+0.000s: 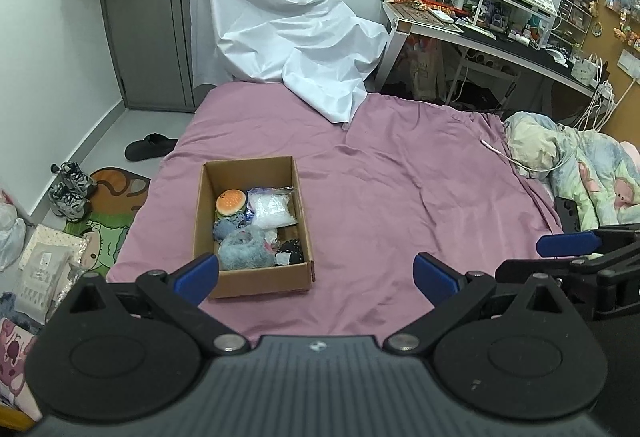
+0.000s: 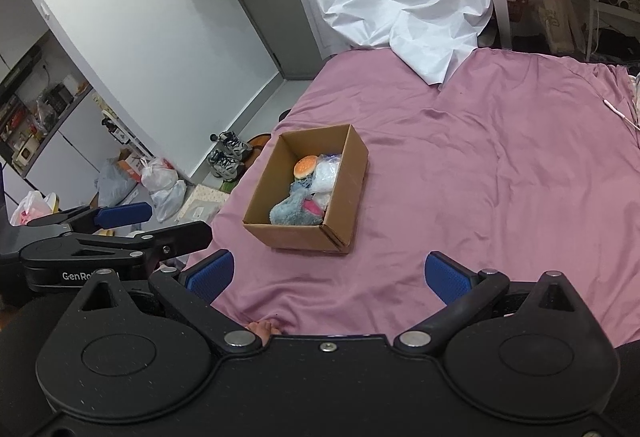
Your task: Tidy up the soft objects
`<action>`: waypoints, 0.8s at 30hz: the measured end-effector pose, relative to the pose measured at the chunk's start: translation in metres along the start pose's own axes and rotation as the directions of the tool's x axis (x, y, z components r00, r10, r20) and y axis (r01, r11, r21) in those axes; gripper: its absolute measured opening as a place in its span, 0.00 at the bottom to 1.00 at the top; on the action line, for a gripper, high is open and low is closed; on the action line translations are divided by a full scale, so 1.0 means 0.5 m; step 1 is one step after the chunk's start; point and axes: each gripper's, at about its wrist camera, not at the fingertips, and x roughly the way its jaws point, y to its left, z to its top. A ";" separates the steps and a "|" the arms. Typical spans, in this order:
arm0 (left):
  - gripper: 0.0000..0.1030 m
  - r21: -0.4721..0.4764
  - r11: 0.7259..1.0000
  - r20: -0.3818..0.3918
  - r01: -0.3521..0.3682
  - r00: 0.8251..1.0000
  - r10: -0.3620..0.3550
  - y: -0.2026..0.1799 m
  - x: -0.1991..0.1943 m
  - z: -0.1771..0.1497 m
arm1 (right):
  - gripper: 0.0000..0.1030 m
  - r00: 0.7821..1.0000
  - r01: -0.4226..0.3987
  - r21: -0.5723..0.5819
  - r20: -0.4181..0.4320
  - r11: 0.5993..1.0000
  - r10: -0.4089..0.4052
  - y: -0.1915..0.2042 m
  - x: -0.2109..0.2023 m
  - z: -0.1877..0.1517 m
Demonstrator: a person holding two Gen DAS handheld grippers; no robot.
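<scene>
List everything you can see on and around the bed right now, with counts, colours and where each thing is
cardboard box: one, brown, open, on the bed's left part
burger plush: one, orange-tan, in the box's far end
clear bag: one, white contents, in the box beside the burger plush
fluffy toy: one, grey-blue, in the box's near end
bed sheet: one, mauve-pink, covers the bed
white sheet: one, draped past the bed's far edge
quilt: one, pastel print, bunched at the bed's right
sneakers: a pair, grey, on the floor left of the bed
desk: one, cluttered, far right
left gripper: open, blue pads, empty
right gripper: open, blue pads, empty
</scene>
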 end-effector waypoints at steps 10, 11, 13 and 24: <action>1.00 -0.010 1.000 -0.010 -0.025 1.000 0.025 -0.003 0.005 0.001 | 1.00 1.000 -0.003 -0.002 -0.008 1.000 0.003 -0.002 0.000 0.000; 1.00 -0.012 1.000 -0.010 -0.027 1.000 0.026 -0.003 0.005 0.000 | 1.00 1.000 -0.006 -0.001 -0.009 1.000 0.006 -0.003 0.000 0.001; 1.00 -0.006 0.999 -0.010 -0.042 0.999 0.042 -0.007 0.006 -0.001 | 1.00 1.000 -0.009 0.001 -0.014 1.000 0.009 -0.005 0.002 0.000; 1.00 -0.015 0.999 -0.014 -0.048 0.999 0.048 0.000 0.006 -0.004 | 1.00 1.000 -0.006 -0.016 -0.010 1.000 0.006 0.001 0.006 -0.002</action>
